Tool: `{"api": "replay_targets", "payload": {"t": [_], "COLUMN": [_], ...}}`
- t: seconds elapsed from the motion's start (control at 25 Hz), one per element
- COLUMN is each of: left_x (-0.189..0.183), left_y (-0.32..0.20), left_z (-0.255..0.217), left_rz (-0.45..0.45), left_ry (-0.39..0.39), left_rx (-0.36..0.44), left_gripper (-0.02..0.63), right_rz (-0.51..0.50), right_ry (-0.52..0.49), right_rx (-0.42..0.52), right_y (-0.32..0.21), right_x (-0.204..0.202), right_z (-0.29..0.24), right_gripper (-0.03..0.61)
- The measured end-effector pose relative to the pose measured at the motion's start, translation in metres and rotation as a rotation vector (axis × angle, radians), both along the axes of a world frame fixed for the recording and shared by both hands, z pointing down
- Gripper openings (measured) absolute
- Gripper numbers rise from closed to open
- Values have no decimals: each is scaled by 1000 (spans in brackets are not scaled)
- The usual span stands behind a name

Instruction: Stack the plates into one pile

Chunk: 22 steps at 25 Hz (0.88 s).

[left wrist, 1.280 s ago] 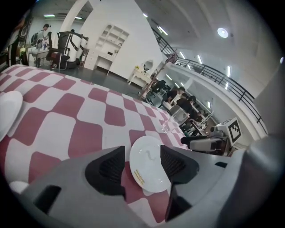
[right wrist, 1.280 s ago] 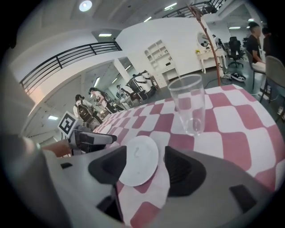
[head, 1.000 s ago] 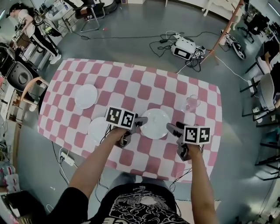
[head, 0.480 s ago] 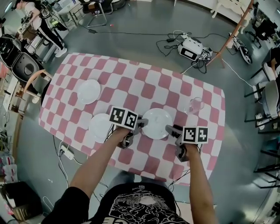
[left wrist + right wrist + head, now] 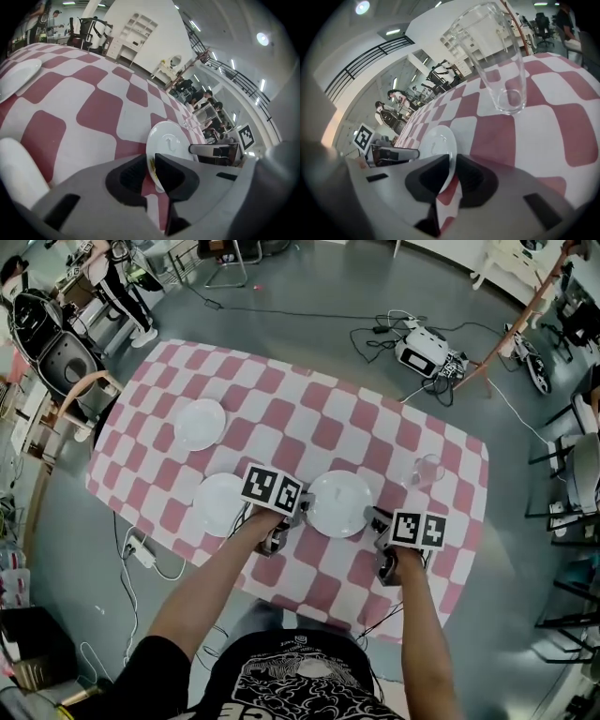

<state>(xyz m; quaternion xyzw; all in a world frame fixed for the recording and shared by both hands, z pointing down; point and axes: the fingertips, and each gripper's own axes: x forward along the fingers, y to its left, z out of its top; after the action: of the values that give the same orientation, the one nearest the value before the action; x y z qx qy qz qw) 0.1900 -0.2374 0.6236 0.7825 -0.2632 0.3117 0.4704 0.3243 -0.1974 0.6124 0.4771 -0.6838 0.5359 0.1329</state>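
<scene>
Plates lie in three places on the checked table (image 5: 309, 413): the middle plate (image 5: 339, 503) near the front edge, the near left plate (image 5: 221, 503) beside it, and the far plate (image 5: 200, 423) further back on the left. All three are apart from each other, so no pile exists yet.

We hold the middle plate from two sides. The left gripper (image 5: 300, 513) has just been closing its jaws, and its own view shows them narrow, with the rim of this plate pinched between the pads. The right gripper (image 5: 374, 519) has also just been closing, and its jaws stand narrow on the opposite rim. We cannot tell whether the plate rests on the cloth or is already a little off it.

We judge the step in hand to be lifting this plate and carrying it to another one, probably the near left plate, which is the closest. To do it well, we should raise both grippers together and at the same pace, so that the plate stays level and does not twist out of the thin rim grips. The glazed rim will likely be slippery, so the move should be slow. The plate must rise enough to pass over the rim of the other plate, then come down centred on it. Only then should both jaws open. A glass (image 5: 424, 470) stands near the right gripper, so we should move away from it with care.
</scene>
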Motion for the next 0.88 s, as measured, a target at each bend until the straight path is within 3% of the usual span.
{"api": "replay_targets", "payload": {"t": [0.4,0.88], "left_x": [-54,-166], "left_y": [-11,-2], "left_z": [-32,-51], "left_rz": [-160,-350], "left_ry": [13,-2], "left_rx": [85,131], "left_gripper": [51,51], "right_rz": [-126,-293], "right_ry": [-43,-98], "right_rx": [78,114], "right_y": [-25,-39], "right_x": [-48,-156], "right_z": [-29,-43], "right_gripper": [38,37]}}
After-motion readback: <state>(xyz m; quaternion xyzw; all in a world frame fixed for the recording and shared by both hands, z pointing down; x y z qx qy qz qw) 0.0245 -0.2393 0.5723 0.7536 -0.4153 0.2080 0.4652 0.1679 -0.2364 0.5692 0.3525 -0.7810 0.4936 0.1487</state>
